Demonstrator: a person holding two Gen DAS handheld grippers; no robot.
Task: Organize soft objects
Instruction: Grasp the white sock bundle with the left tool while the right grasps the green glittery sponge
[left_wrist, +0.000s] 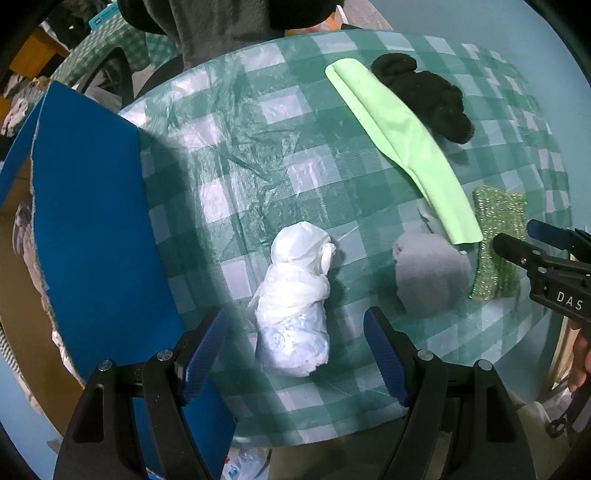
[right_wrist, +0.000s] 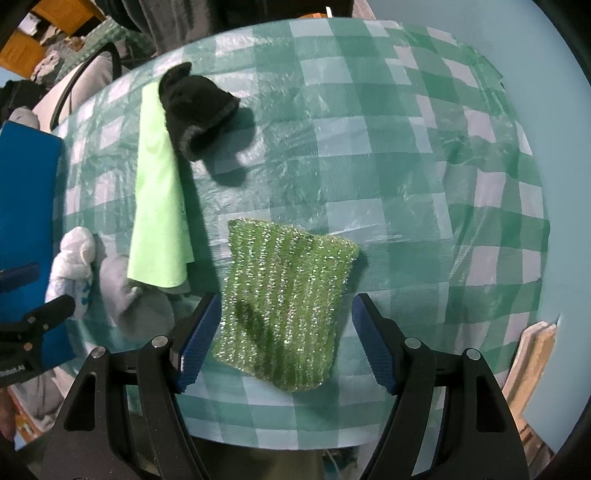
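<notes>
I record a glittery green knitted scrubber (right_wrist: 284, 314), a crumpled white plastic bundle (left_wrist: 295, 306), a grey cloth lump (left_wrist: 428, 277), a flat lime-green cloth (left_wrist: 402, 147) and a black fuzzy sock (left_wrist: 424, 99), all lying on a table under a green-and-white checked plastic cover (left_wrist: 240, 147), with a blue panel (left_wrist: 92, 221) at its left edge and pale blue wall behind. My right gripper (right_wrist: 284, 343) stands with jaws apart and empty, the scrubber lying between its blue pads (right_wrist: 195, 343) without clear contact. My left gripper (left_wrist: 295, 350) is likewise spread wide and holds nothing, the white bundle lying between its fingers.
</notes>
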